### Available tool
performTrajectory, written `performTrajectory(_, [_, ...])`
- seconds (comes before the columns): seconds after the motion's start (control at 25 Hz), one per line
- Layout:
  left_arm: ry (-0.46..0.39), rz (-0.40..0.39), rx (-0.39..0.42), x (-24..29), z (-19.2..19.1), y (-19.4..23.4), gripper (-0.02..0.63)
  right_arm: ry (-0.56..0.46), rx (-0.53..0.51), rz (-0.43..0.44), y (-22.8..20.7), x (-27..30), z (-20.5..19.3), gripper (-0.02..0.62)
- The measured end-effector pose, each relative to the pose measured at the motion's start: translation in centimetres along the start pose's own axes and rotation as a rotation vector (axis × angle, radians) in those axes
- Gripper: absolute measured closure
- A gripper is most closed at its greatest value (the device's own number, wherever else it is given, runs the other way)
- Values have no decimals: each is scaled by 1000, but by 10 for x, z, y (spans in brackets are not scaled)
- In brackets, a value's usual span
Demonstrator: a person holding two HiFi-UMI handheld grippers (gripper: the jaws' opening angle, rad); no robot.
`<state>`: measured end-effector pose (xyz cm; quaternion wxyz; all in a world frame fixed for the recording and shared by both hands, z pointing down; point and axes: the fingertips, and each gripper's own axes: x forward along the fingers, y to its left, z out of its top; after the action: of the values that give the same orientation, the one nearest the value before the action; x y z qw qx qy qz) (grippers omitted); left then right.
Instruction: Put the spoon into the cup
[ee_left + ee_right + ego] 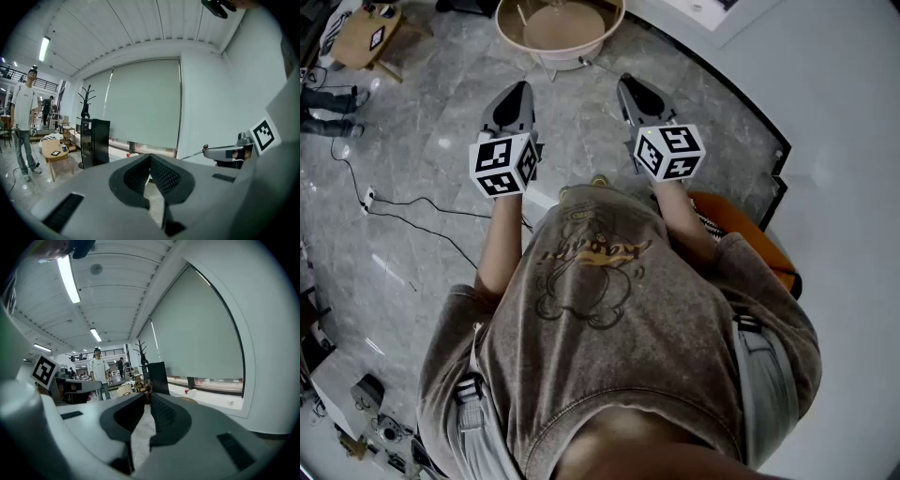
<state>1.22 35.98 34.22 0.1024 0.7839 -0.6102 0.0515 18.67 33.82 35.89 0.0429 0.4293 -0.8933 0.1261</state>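
Person is holding two tongs | left tongs (518, 91) (150, 157) are sitting closed, empty | right tongs (631, 87) (149, 398) are gaping a sliver, empty | one round table (567, 28) is standing ahead

The left arm (499, 239) and right arm (686, 220) reach forward side by side. The left tongs (521, 89) are closed, empty. The right tongs (630, 84) stand slightly parted, empty.

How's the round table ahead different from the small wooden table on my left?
The round table is pale beige with a raised rim and sits straight ahead; the small wooden table is a darker tan and stands off to the left. The small wooden table carries a black-and-white square marker; the round table shows none. Both stand on the grey floor.
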Motion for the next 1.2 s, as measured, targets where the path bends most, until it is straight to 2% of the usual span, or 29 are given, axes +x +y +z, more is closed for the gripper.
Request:
performTrajectory(0.44, [21, -21, 11, -14, -9, 7, 591, -14, 18, 15, 20, -2, -7, 537])
performTrajectory(0.8, [28, -63, 20, -23, -29, 26, 591, -40, 33, -20, 42, -6, -22, 537])
performTrajectory(1.2, [19, -98, 31, 7, -21, 48, 591, -54, 34, -60, 35, 26, -18, 537])
